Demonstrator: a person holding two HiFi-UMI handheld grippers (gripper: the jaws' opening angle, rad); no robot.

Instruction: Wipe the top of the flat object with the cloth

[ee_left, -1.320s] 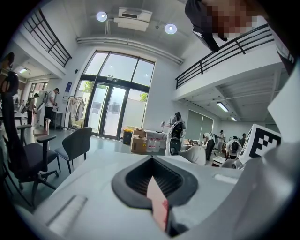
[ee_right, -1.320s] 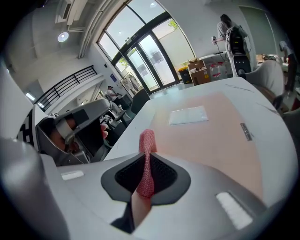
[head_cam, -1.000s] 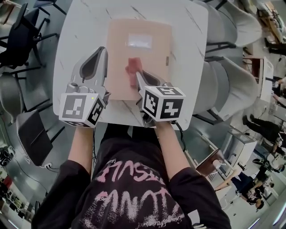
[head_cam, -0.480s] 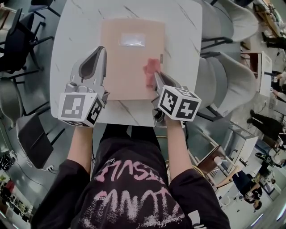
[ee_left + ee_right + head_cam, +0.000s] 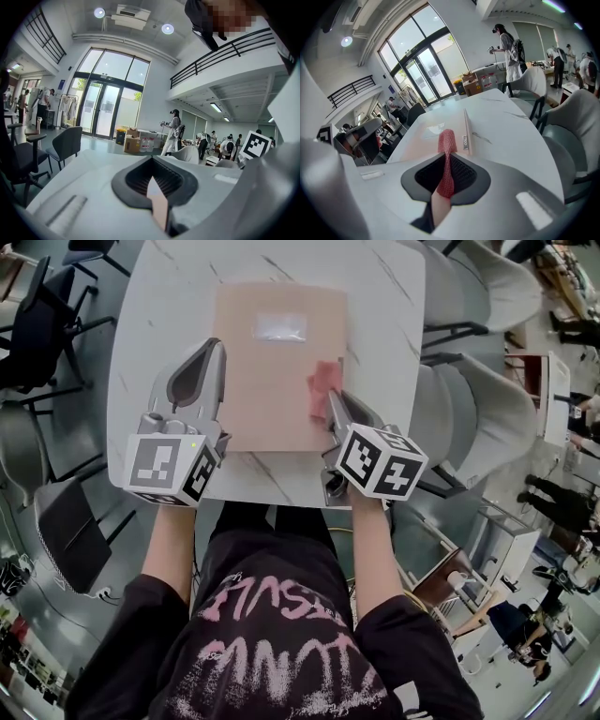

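Right gripper (image 5: 331, 401) pinches 1 cloth (image 5: 323, 382) on 1 folder (image 5: 265, 381).

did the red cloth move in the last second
Yes. The red cloth in the right tool slid right across the tan folder, from below its white label to near its right edge.

The left gripper (image 5: 212, 351) is held forward with its jaws brought together; the right gripper (image 5: 332, 401), angled inward, is clamped on the cloth (image 5: 324, 381); both forearms are extended
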